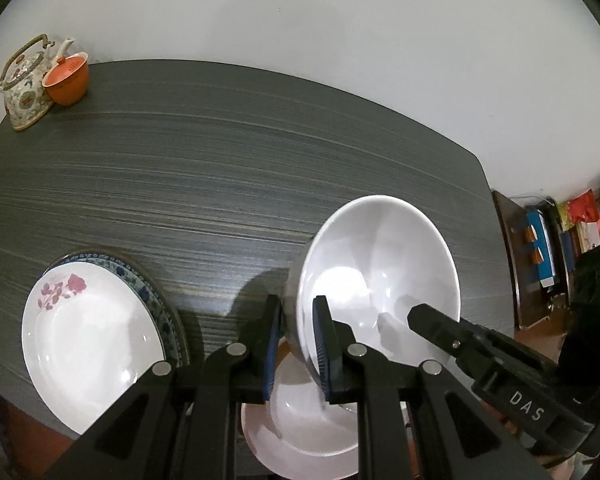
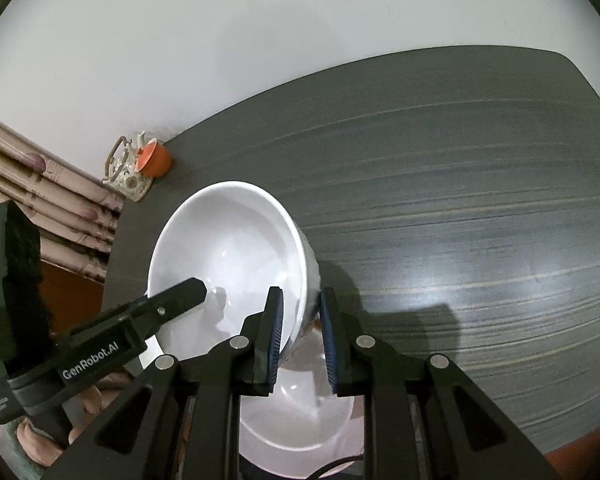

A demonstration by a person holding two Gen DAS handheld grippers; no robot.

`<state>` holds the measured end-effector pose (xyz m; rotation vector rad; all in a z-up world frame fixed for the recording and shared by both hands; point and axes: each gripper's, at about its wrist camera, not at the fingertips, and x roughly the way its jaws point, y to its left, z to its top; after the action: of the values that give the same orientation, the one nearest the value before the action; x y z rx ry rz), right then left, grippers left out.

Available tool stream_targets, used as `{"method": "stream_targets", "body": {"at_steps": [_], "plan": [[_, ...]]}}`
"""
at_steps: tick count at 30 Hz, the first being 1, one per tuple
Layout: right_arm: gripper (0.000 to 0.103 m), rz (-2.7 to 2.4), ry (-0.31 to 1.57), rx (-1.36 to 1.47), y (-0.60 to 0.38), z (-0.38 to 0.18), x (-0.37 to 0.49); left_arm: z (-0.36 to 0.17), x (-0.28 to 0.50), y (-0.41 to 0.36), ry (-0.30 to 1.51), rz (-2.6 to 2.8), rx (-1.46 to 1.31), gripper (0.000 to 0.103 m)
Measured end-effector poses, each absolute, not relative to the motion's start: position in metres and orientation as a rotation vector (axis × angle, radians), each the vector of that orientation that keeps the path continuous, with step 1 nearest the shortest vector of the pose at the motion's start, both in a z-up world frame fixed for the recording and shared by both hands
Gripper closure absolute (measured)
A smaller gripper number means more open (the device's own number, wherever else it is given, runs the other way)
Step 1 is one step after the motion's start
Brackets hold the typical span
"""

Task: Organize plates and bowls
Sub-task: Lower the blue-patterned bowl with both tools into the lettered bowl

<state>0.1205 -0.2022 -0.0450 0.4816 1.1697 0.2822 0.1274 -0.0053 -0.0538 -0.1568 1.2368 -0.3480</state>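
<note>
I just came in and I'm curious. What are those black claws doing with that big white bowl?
A person holds two claws. The left claw and the right claw each pinch opposite sides of the white bowl's rim, holding it tilted above another white bowl on the dark table. Two stacked plates sit beside them.

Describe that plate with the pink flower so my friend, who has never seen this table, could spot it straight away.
Start at the dark striped table and go to its near left edge, opposite the far corner with the teapot. The flowered plate lies there on top of a blue-patterned plate. It alone is white with a pink flower sprig; the bowls beside it are plain.
</note>
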Motion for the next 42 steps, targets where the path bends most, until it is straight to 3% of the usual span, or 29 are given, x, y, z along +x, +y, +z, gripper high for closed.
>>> {"method": "stream_targets", "body": {"at_steps": [42], "plan": [[0.083, 0.284, 1.248, 0.453, -0.188, -0.053, 0.082, -0.067, 0.081, -0.002, 1.303, -0.365, -0.117, 0.087]]}}
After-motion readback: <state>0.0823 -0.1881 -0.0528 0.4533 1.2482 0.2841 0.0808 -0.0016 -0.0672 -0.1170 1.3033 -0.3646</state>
